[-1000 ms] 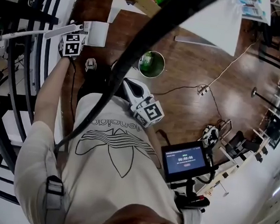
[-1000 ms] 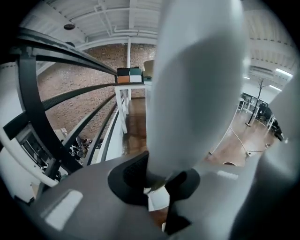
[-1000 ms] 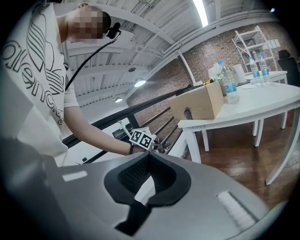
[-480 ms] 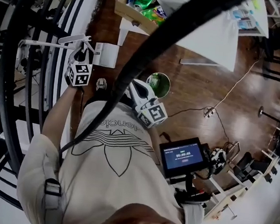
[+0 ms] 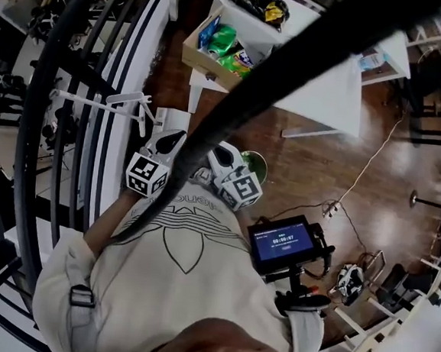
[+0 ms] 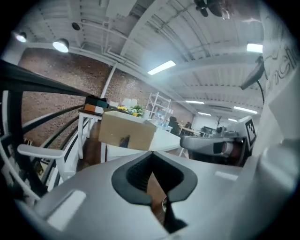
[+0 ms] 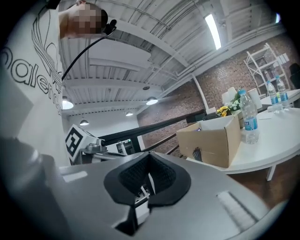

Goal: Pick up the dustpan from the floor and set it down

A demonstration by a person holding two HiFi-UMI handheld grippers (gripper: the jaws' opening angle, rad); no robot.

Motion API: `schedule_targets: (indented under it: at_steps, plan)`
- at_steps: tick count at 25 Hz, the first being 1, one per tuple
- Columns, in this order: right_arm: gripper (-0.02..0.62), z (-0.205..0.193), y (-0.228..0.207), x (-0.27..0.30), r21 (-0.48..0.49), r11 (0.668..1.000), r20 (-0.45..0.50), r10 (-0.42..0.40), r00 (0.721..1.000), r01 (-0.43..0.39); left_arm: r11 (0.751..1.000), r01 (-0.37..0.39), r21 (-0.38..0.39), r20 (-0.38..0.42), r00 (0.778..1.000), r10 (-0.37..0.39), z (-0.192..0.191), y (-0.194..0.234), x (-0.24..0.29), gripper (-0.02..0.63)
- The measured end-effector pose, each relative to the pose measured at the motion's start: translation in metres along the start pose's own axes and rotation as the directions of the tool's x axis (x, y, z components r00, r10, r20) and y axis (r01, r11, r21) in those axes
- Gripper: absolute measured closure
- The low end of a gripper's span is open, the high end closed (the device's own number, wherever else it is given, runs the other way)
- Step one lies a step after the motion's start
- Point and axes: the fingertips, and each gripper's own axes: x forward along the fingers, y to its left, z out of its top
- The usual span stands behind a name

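Head view shows the white dustpan (image 5: 167,119) on the floor beside the black railing (image 5: 28,139), its long handle reaching toward the picture's left and its pan just beyond the left gripper (image 5: 172,138), whose jaws are pressed together on nothing. Further right, the right gripper (image 5: 214,150) also looks closed and empty, so the left hand is the nearer one. Left gripper view shows meeting pads and bare floor, but no dustpan. Right gripper view adds the cardboard box (image 7: 211,140) on the white table (image 7: 276,145).
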Motion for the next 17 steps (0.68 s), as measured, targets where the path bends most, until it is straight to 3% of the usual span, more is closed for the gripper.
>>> schedule_targets:
  at_steps: [3,8,17]
  plan:
    - [0.595,0.004,0.005,0.008,-0.014,1.000,-0.012,0.020,1.000,-0.020,0.997,0.020,0.072,-0.005,1.000,-0.020,0.007,-0.006,0.003,0.586]
    - [0.595,0.002,0.005,0.011,-0.035,0.999,-0.020,0.039,0.999,-0.040,0.997,0.059,0.041,0.022,0.998,-0.060,0.026,-0.007,0.001,0.586]
    - [0.595,0.007,-0.003,0.014,-0.047,0.999,0.009,0.015,1.000,-0.015,0.987,0.110,0.120,0.021,0.993,-0.113,0.031,-0.013,0.013,0.586]
